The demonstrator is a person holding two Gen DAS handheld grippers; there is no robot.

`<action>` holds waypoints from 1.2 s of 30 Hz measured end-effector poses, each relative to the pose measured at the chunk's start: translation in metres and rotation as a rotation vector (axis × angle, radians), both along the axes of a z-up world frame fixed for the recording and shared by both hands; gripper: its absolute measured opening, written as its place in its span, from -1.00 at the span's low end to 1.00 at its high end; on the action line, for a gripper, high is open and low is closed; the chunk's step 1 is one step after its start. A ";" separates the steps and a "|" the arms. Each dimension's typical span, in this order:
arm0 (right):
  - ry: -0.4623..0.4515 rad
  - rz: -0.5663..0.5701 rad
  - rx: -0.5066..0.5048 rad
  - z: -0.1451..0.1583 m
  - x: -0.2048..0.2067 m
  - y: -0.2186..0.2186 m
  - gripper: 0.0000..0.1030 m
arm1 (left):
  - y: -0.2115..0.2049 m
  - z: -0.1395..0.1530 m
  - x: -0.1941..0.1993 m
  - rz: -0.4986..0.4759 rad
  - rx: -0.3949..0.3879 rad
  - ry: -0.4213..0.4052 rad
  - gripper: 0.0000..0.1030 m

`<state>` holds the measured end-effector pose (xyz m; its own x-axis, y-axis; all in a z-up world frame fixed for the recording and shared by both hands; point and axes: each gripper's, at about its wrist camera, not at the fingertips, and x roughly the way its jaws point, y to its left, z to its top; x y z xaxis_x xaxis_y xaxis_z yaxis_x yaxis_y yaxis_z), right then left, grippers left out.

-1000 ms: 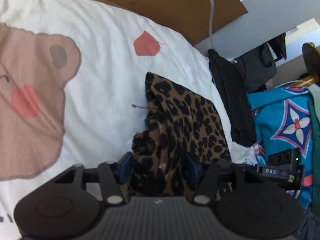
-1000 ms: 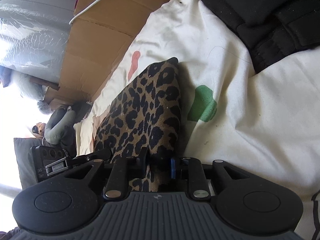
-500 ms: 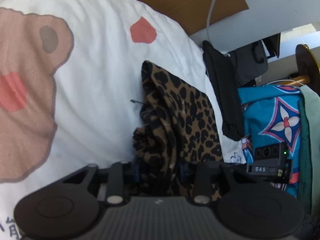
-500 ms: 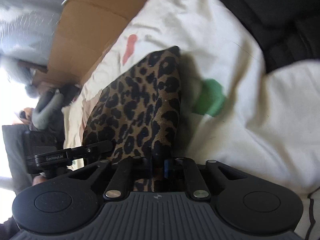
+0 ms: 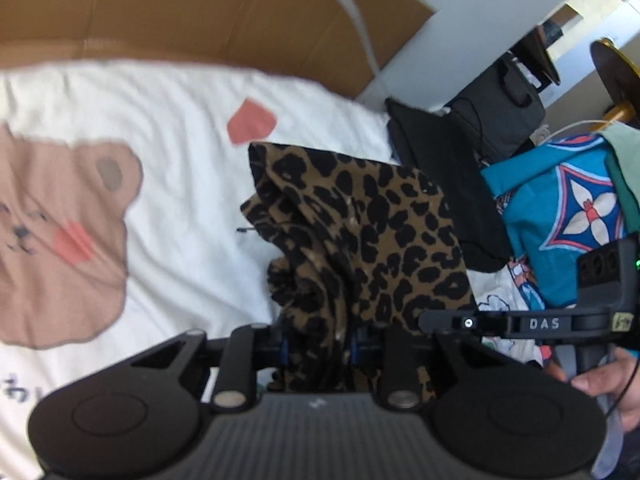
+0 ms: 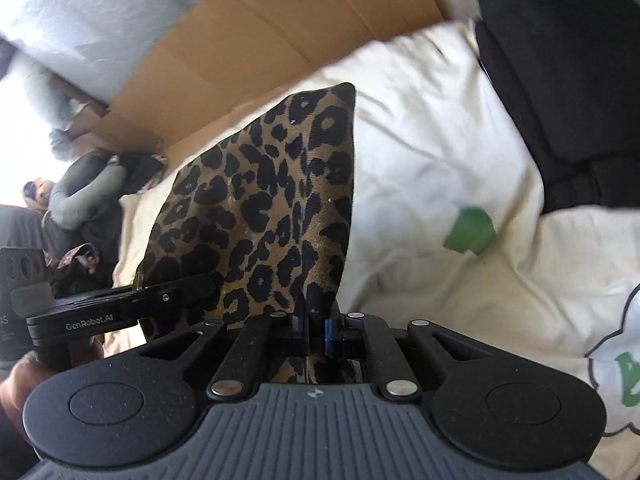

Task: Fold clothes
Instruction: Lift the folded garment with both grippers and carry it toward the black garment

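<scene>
- The leopard-print garment lies on the white bear-print bedsheet, its near edge lifted off the sheet and its far corner at about twelve o'clock from both grippers
- The left gripper has a thick bunched wad of the leopard fabric between its blue pads; the jaws are closing, and the pads look pressed into the cloth on both sides
- The right gripper is pinched almost fully together on a thin folded edge of the same garment, which rises from the jaws toward a point at twelve o'clock
- In the left wrist view the right tool's arm and the person's hand sit at three o'clock; in the right wrist view the left tool sits at nine o'clock, so the two grips are close side by side on one edge
- A black garment and a blue patterned cloth lie at one to two o'clock from the left gripper, apparently not yet folded, though motion blur makes that hard to confirm
- Judged progress: early to middle. The leopard piece is narrowed into a long strip and gripped at one end, so what remains is probably carrying that end over to the far corner, smoothing it, then the other clothes
</scene>
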<state>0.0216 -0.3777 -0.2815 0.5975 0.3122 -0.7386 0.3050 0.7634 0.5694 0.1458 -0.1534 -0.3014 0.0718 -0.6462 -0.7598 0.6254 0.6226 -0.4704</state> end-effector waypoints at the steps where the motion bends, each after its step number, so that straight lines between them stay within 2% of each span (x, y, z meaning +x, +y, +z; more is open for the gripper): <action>1: -0.011 0.008 -0.011 0.010 -0.002 0.003 -0.91 | 0.001 0.009 -0.003 0.003 0.011 -0.021 -0.48; 8: -0.108 0.046 -0.079 0.082 -0.008 0.018 -0.90 | 0.014 0.080 -0.021 0.018 0.019 -0.129 -0.49; 12: -0.184 0.037 -0.126 0.138 -0.013 0.020 -0.90 | 0.017 0.128 -0.026 0.033 -0.008 -0.190 -0.49; 21: -0.349 -0.001 -0.237 0.280 -0.032 0.014 -0.90 | 0.010 0.262 -0.045 0.034 -0.084 -0.358 -0.49; 26: -0.414 -0.016 -0.293 0.350 -0.045 0.016 -0.90 | 0.009 0.331 -0.057 0.063 -0.140 -0.411 -0.49; 31: -0.448 -0.021 -0.341 0.401 -0.058 0.024 -0.90 | 0.003 0.385 -0.078 0.087 -0.165 -0.460 -0.49; 36: -0.467 -0.032 -0.360 0.439 -0.073 0.032 -0.90 | 0.003 0.423 -0.095 0.113 -0.178 -0.483 -0.49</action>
<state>-0.0513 -0.3459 0.1580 0.8899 0.0668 -0.4513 0.1105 0.9282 0.3554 0.0503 -0.1504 0.1212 0.4632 -0.7304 -0.5021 0.7310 0.6351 -0.2496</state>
